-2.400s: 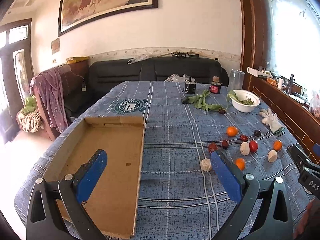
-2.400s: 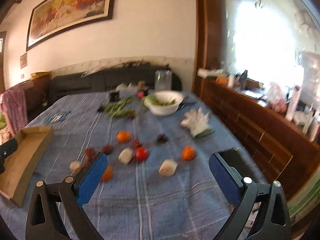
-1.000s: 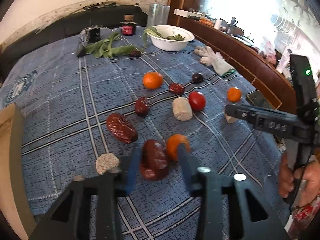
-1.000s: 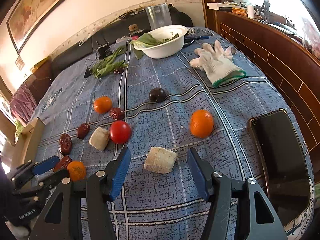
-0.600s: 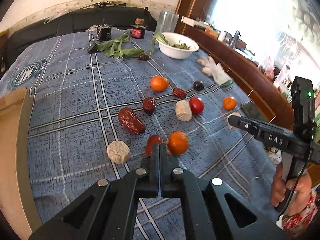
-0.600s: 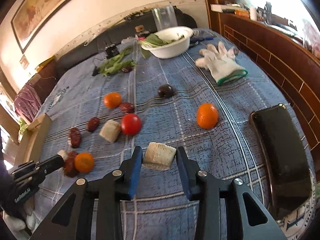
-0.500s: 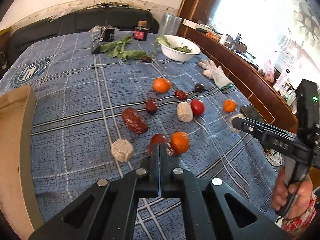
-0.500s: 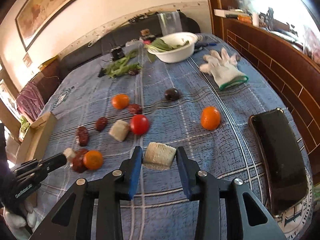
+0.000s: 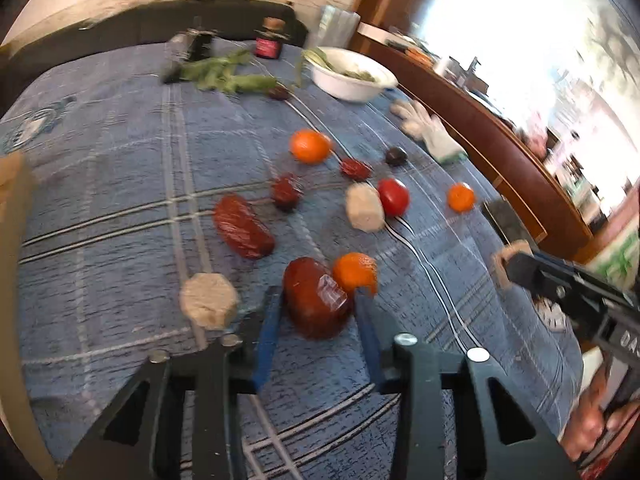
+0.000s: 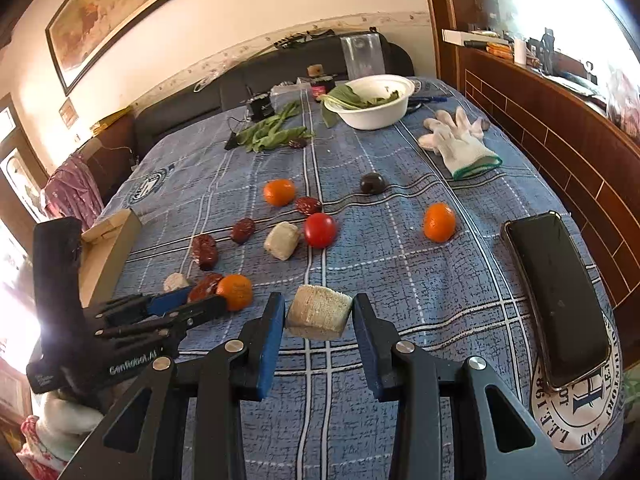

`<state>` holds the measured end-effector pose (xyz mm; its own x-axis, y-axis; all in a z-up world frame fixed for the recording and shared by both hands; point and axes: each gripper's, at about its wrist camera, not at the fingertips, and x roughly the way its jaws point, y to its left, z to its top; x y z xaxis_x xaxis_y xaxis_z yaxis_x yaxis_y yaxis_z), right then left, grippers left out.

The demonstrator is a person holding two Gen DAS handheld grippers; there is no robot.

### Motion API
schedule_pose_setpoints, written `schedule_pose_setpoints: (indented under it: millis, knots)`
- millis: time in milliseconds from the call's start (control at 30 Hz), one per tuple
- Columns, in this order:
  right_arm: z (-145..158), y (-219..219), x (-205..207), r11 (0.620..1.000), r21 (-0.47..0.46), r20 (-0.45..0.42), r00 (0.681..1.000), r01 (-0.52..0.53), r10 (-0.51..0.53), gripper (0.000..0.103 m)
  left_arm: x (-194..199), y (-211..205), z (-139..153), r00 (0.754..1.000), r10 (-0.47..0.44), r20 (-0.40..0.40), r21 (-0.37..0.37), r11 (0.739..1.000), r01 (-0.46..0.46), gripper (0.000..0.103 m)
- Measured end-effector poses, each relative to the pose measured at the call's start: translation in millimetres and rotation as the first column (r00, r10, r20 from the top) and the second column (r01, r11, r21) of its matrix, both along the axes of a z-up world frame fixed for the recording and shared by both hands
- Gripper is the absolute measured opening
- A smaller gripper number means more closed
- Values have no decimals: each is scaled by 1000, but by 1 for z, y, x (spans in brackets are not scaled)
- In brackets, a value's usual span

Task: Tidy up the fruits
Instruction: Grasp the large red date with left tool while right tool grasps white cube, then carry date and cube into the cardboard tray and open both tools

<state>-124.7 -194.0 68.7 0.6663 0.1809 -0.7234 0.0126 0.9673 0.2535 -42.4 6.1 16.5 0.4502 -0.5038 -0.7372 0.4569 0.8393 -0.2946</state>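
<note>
The right gripper (image 10: 319, 322) is nearest in its own view. Its two blue fingers (image 10: 270, 338) press on both sides of a pale rough chunk (image 10: 318, 317), and the chunk hangs a little above the blue checked bench (image 10: 400, 280).

The left gripper (image 9: 316, 312) has its blue fingers (image 9: 266, 334) partly apart, around a big dark red date (image 9: 316, 304). I cannot tell if both fingers touch the date, because the picture is blurred. The date is just beside a small orange (image 9: 355, 273), on that orange's left.

From the white bowl (image 10: 370, 102) of green leaves at the far end, everything else lies nearer to us. A white glove (image 10: 458, 142) lies just right of the bowl, and some green leaves (image 10: 272, 130) lie on the bench to its left. Nearer than the bowl sit a dark round fruit (image 10: 372, 183), a second orange (image 10: 279, 192), a red tomato (image 10: 320, 230) and another pale chunk (image 10: 282, 240) that touches the tomato. A third orange (image 10: 439, 222) sits off to the right of the tomato. Some more red dates (image 10: 205, 251) lie to the left of the tomato.

A black phone (image 10: 558, 300) lies near the right edge, much nearer to us than the bowl. A cardboard box (image 10: 108, 248) sits at the left edge.
</note>
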Motion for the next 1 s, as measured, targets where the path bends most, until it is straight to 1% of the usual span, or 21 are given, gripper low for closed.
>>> schedule_pose_setpoints:
  millis: [67, 167, 267, 300, 400, 433, 500, 567, 667, 767, 800, 867, 933, 1000]
  knots:
    - [4, 5, -1, 1000, 5, 7, 1000, -16, 16, 38, -6, 7, 8, 1000, 22, 12, -25, 999, -21, 33]
    - [12, 22, -1, 998, 6, 22, 998, -61, 61, 38, -23, 28, 29, 998, 49, 33, -100, 994, -45, 33]
    - [22, 50, 3, 990, 13, 36, 989, -142, 141, 38, -41, 63, 56, 994, 94, 47, -172, 981, -85, 33]
    - [24, 59, 4, 986, 18, 40, 986, -165, 164, 38, -45, 77, 65, 991, 117, 59, -182, 978, -104, 33]
    - [33, 98, 14, 963, 51, 53, 963, -265, 263, 38, -52, 126, 90, 972, 209, 108, -169, 967, -189, 33]
    - [35, 113, 19, 952, 66, 54, 953, -300, 297, 38, -51, 141, 96, 964, 241, 110, -161, 962, -222, 33]
    - [38, 144, 30, 925, 98, 57, 930, -366, 362, 38, -41, 176, 103, 941, 317, 117, -117, 945, -304, 33]
    - [40, 182, 47, 901, 107, 68, 907, -420, 415, 38, -27, 204, 104, 912, 388, 133, -57, 922, -383, 33]
    - [38, 234, 76, 878, 113, 79, 885, -466, 459, 39, 4, 244, 91, 877, 471, 90, -8, 881, -473, 33]
    - [27, 282, 104, 865, 70, 55, 867, -497, 494, 39, 35, 280, 73, 843, 537, 46, 30, 842, -538, 33]
    - [19, 302, 115, 859, 41, 31, 860, -511, 510, 39, 44, 290, 66, 833, 554, 21, 33, 832, -554, 33]
    - [8, 325, 131, 852, 9, -10, 852, -524, 524, 39, 57, 304, 53, 820, 571, -24, 34, 821, -571, 33]
    - [-7, 345, 145, 846, -37, -62, 846, -532, 529, 39, 71, 306, 40, 815, 576, -64, 42, 817, -575, 33]
    - [-19, 358, 157, 842, -64, -101, 843, -536, 529, 39, 76, 309, 29, 813, 574, -95, 48, 819, -572, 33]
